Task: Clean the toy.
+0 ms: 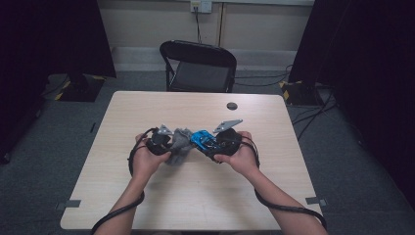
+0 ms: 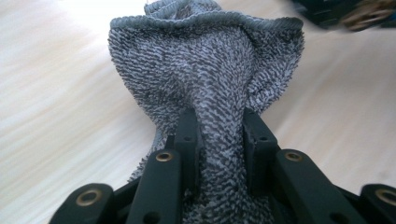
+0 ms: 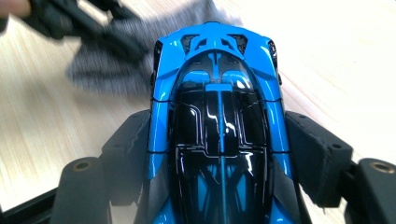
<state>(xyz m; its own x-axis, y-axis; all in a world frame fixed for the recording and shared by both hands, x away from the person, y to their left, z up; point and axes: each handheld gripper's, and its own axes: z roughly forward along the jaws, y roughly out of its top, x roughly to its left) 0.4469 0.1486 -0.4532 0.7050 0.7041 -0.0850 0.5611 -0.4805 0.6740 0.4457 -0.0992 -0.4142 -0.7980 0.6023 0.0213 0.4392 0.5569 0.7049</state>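
Grey cloth [image 1: 179,144] beside blue toy car [image 1: 200,139], mid-table [image 1: 205,196].

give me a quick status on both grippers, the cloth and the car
Left gripper shut on grey cloth. Right gripper shut on blue car, jaws on its sides. Cloth beside car over table, nothing in the way.

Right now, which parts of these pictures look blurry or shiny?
Left gripper view: the grey cloth is sharp, the table bright and smeared. Right gripper view: glare streaks the blue toy car, while the cloth and the left gripper behind it blur. High view: dim and soft, dark at both sides.
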